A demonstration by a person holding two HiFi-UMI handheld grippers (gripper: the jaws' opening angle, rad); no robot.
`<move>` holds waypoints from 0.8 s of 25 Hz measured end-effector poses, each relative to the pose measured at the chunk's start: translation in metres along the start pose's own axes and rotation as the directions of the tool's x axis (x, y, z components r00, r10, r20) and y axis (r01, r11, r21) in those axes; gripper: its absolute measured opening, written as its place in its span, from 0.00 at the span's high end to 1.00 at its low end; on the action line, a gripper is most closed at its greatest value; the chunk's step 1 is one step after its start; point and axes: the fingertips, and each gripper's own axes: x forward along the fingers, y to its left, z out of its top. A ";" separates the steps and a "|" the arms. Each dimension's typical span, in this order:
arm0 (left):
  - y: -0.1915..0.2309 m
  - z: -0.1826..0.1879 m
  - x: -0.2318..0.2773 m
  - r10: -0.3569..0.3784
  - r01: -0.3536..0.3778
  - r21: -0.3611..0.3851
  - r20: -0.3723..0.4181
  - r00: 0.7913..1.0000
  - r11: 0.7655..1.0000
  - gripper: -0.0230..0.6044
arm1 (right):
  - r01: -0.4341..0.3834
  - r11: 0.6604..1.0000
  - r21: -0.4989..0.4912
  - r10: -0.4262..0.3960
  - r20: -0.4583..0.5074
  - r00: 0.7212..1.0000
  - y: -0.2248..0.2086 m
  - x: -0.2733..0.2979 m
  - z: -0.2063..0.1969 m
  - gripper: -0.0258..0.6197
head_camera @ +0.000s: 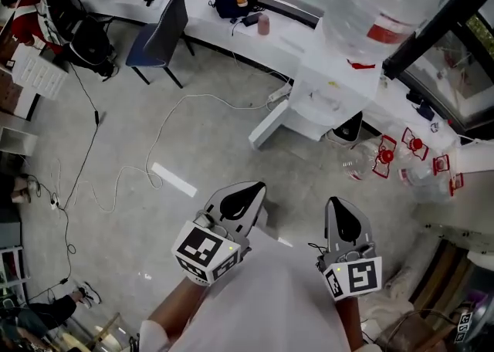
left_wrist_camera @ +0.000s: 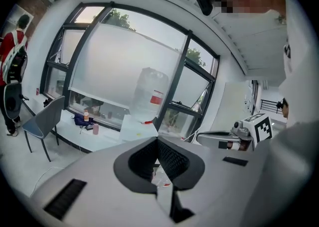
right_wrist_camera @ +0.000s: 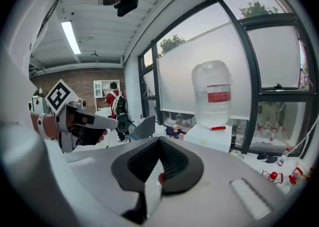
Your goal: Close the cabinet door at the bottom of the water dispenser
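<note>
Cabinet door: stands open at the foot of the water dispenser, well apart from both tools.
Left gripper: fingers pressed together, holding nothing.
Right gripper: fingers pressed together, holding nothing.

White water dispenser stands with cabinet door seemingly open.

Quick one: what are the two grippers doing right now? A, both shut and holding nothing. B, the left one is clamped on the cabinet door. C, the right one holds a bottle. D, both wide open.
A: the jaws of the left gripper and the right gripper meet with nothing between them, apart from the water dispenser.
</note>
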 end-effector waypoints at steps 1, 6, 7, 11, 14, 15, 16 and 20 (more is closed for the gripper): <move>0.010 0.004 0.007 -0.007 0.007 -0.004 -0.006 1.000 1.000 0.95 | 0.003 1.000 0.004 -0.003 -0.007 1.000 -0.003 0.013 0.002 0.95; 0.052 0.023 0.043 -0.041 0.041 0.006 -0.034 0.999 0.999 0.95 | 0.034 0.999 -0.037 -0.035 -0.037 0.999 -0.016 0.069 0.011 0.95; 0.058 0.028 0.049 -0.048 0.048 0.012 -0.039 0.998 0.999 0.95 | 0.039 0.998 -0.042 -0.041 -0.041 0.998 -0.019 0.078 0.012 0.95; 0.077 0.036 0.071 -0.048 0.049 0.019 -0.055 0.997 0.999 0.95 | 0.024 1.000 -0.008 -0.024 -0.042 0.999 -0.032 0.108 0.011 0.94; 0.084 0.030 0.083 -0.026 0.025 -0.009 -0.103 0.994 1.000 0.95 | -0.014 1.000 0.024 0.016 -0.062 0.998 -0.040 0.125 -0.001 0.94; 0.087 0.027 0.088 -0.019 0.017 -0.018 -0.113 0.993 1.000 0.95 | -0.024 0.999 0.027 0.025 -0.072 0.997 -0.044 0.132 -0.006 0.95; 0.092 0.024 0.093 -0.011 0.008 -0.026 -0.116 0.993 1.000 0.95 | -0.033 0.999 0.029 0.035 -0.083 0.996 -0.048 0.138 -0.012 0.94; 0.110 0.005 0.102 0.024 -0.034 -0.068 -0.140 0.990 0.997 0.95 | -0.086 0.996 0.038 0.090 -0.119 0.989 -0.055 0.165 -0.030 0.94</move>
